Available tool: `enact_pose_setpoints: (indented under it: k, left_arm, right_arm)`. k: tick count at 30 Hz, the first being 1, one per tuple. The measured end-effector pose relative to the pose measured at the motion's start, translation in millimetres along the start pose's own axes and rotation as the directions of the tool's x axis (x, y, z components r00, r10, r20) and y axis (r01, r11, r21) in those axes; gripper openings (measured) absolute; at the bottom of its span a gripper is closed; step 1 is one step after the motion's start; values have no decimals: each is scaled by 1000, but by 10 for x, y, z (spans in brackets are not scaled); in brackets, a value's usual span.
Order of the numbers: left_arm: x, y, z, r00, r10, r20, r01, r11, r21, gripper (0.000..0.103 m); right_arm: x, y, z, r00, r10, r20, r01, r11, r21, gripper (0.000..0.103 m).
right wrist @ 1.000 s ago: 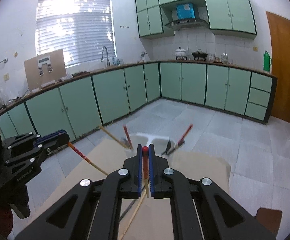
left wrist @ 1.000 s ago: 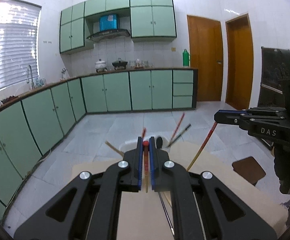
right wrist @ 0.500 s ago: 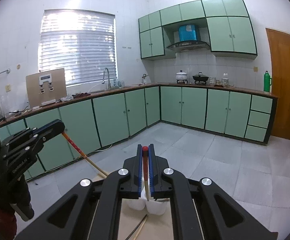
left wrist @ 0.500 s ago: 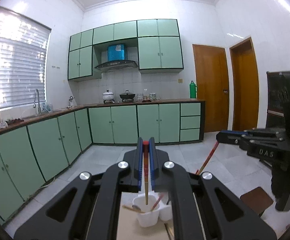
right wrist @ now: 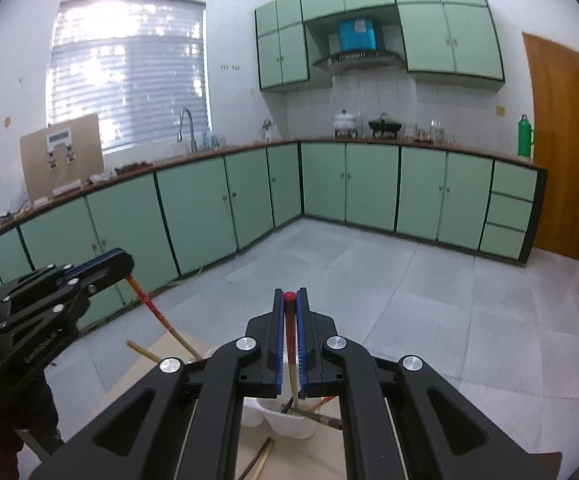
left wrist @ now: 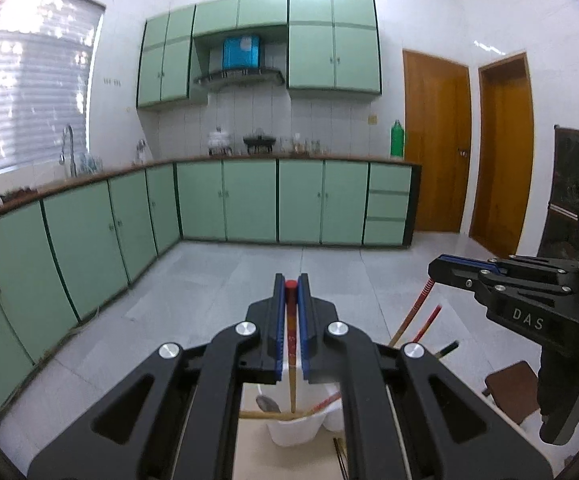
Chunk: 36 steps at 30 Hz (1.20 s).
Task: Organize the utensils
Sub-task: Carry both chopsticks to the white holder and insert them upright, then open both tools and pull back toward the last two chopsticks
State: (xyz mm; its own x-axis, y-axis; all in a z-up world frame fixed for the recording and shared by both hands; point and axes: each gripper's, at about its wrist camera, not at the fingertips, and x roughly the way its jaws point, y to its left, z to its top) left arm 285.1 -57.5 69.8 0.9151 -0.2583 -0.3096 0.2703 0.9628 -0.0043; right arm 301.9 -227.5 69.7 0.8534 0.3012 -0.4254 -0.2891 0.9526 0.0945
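Note:
My left gripper [left wrist: 290, 282] is shut on a red-topped chopstick [left wrist: 291, 360] held upright, its lower tip just above the white utensil holder [left wrist: 295, 432]. My right gripper [right wrist: 289, 294] is shut on a second red-topped chopstick [right wrist: 292, 376], also upright over the white holder [right wrist: 289, 422]. Each gripper shows in the other's view: the right one [left wrist: 435, 268] at the right, the left one [right wrist: 127, 258] at the left. The holder has several chopsticks and a spoon [left wrist: 267, 402] in it.
The holder stands on a beige tabletop [right wrist: 321, 460] with a loose chopstick pair [right wrist: 259, 460] lying in front of it. A brown stool [left wrist: 509, 390] stands at the right. Green kitchen cabinets [left wrist: 249, 200] and tiled floor lie beyond.
Both views tilted up off the table and then partly back down. Both grippers stayed shut on their chopsticks, whose tips now hang over the white holder.

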Motion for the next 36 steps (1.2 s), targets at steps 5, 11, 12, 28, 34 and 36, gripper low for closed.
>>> enact_pose_setpoints:
  k: [5, 11, 12, 28, 34, 36]
  left_arm:
    - [22, 99, -78, 999, 8, -32, -8, 1000, -18, 9]
    - [-242, 100, -136, 1000, 18, -6, -18, 1000, -2, 34]
    - [-279, 111, -151, 1000, 19, -6, -19, 1000, -6, 39]
    - [-915, -2, -1192, 987, 18, -159, -23, 999, -30, 69]
    - [-904, 33, -1792, 950, 35, -311, -43, 999, -19, 69]
    - [-887, 62, -1981, 932, 47, -358, -57, 998, -18, 69]
  right_arm:
    - [-39, -40, -94, 1000, -8, 4, 8, 1000, 20, 18]
    - [-325, -119, -177, 998, -43, 48, 41, 998, 57, 44]
    - [-379, -128, -204, 997, -47, 54, 44, 997, 60, 45]
    - [-974, 41, -1381, 995, -96, -25, 98, 985, 143, 86]
    - [-894, 130, -1892, 984, -137, -115, 157, 970, 185, 87]
    - [-834, 179, -2069, 978, -136, -158, 165, 968, 191, 87]
